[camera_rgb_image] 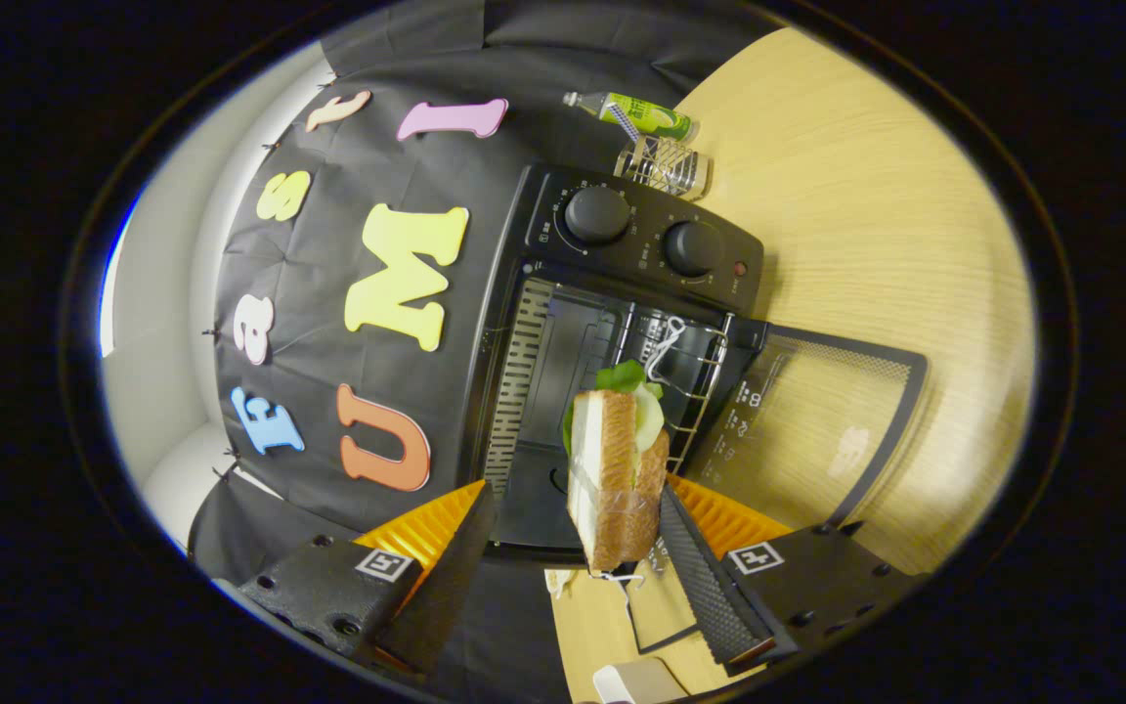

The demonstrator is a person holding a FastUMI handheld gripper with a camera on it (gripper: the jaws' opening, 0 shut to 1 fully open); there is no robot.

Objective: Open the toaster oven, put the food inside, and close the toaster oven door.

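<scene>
Fingers of the tool [563, 557] are seen spread, a wrapped sandwich [614, 479] resting against 1 of them just before the open toaster oven [612, 323].
Whether both fingers press it cannot be told. The door [817, 430] is seen lowered onto the surface [866, 215]; placing the food on the rack [690, 381] and closing are judged left.

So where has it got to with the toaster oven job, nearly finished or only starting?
About midway. Done: the toaster oven has its glass door swung fully open. In hand: the wrapped sandwich sits by one finger of the tool, just before the opening; whether both fingers press it is unclear. Left: setting it on the wire rack inside, letting go, and closing the door.
</scene>
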